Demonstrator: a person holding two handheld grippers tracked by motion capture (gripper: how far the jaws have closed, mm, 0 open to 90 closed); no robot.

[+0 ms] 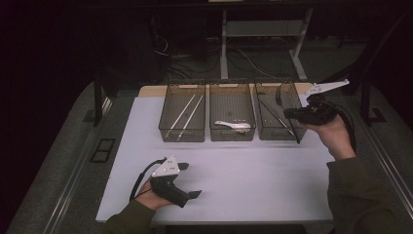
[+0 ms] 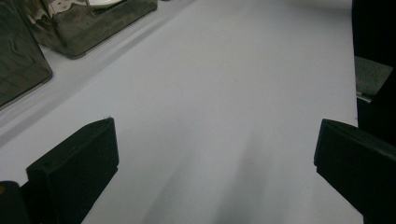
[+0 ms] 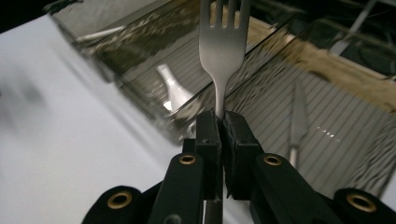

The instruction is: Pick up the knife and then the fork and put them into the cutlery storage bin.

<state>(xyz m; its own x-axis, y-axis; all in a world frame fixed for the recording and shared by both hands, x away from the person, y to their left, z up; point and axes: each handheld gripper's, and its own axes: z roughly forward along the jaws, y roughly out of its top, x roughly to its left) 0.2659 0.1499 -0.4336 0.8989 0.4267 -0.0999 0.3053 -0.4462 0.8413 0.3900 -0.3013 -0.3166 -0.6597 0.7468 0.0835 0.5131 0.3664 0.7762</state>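
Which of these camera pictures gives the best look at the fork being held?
The right gripper view: the fork stands close up, its tines plain, its neck pinched between the right gripper's shut jaws. In the high view it is a thin dark streak hanging below that gripper, by the right-hand bin. The left gripper view looks across the white tabletop instead.

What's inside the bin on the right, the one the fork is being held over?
A knife lies on the floor of the right bin. The right gripper, shut on the fork, hangs over the bin's near wall and hides part of the floor behind it.
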